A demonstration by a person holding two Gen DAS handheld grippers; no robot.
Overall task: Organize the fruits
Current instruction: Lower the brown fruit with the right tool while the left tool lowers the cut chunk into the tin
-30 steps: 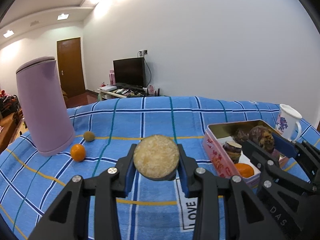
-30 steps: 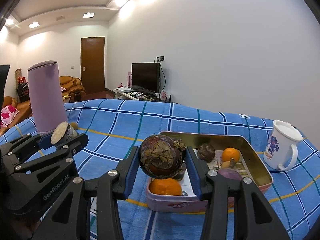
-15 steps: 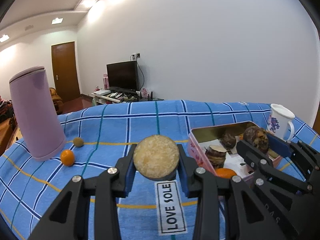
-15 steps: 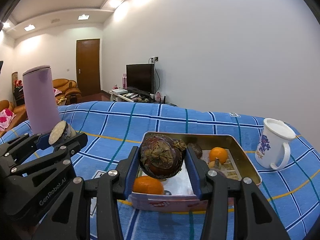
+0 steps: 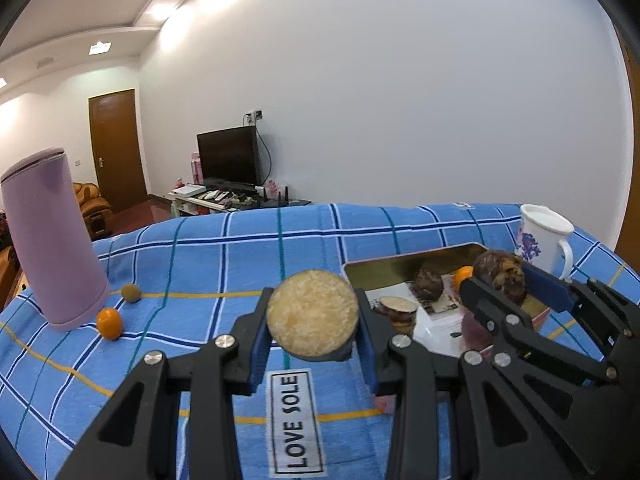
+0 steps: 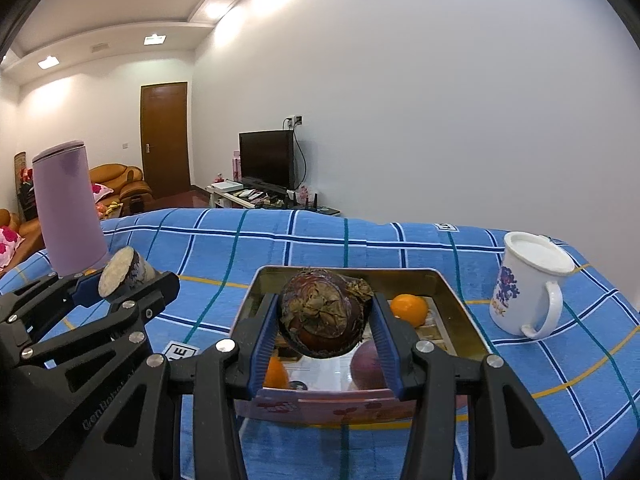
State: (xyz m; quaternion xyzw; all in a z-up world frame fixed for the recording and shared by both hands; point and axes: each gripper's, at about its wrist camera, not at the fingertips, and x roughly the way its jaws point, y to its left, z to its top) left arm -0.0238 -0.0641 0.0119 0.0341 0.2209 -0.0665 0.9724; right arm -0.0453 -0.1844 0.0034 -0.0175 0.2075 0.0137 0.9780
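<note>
Both grippers [image 5: 313,354] [image 6: 324,344] raised (fruit clamped)

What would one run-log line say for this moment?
left gripper: shut on cut fruit half | right gripper: shut on dark round fruit, above tin box | both unplaced

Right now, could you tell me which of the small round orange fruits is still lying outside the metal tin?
The small orange fruit on the blue checked cloth, beside the lilac cylinder; the other orange ones lie inside the tin.
</note>
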